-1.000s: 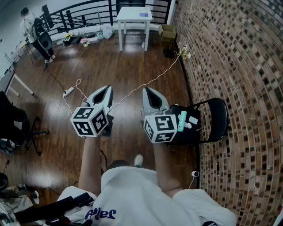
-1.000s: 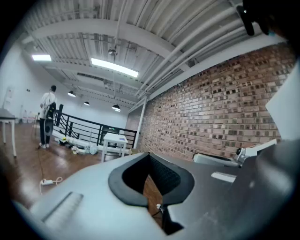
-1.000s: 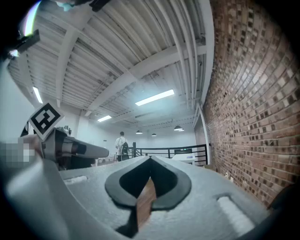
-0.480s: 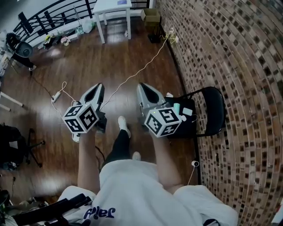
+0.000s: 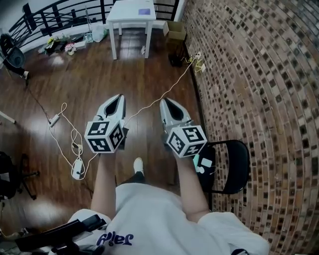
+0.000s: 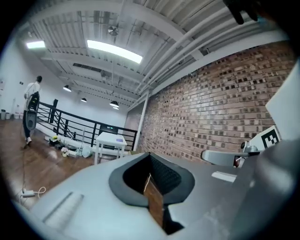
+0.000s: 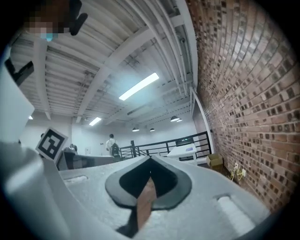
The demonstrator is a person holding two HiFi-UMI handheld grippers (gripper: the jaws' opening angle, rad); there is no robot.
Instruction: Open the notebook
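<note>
L gripper point(image 5: 118, 97): jaws together, tips meet in one point, nothing btwn them. Same in its own view, where only a thin brown sliver shows along the seam. R gripper point(image 5: 166, 101): jaws together too, empty. Both are held about level, side by side but apart, tips pointing up-frame in the head view. A marker cube sits at the rear of each: L cube point(image 5: 104, 136), R cube point(image 5: 186, 141). Bare forearms run back to a white shirt point(image 5: 149, 214).

Below and around is dark wood floor point(image 5: 75, 79). A white cable point(image 5: 75, 144) loops on it left of the L gripper, w/ a power strip on it. A black folding chair point(image 5: 234, 169) stands just right of the R forearm, against the brick wall point(image 5: 259, 74). A small teal-and-white thing point(image 5: 203, 162) lies on its seat.

Task's thing: well apart from both grippers, at top of the head view, stands a white table point(image 5: 124, 15). On its top, near the right side, lies a small purple flat item point(image 5: 144, 11). It is rectangular and lies flat. It's too small to tell if it's the notebook, or open vs closed. Nothing touches it.

A cardboard box point(image 5: 175, 30) sits right of the table, by the wall. A black railing point(image 5: 50, 17) runs behind. A person point(image 6: 31, 110) stands far off by the railing.
</note>
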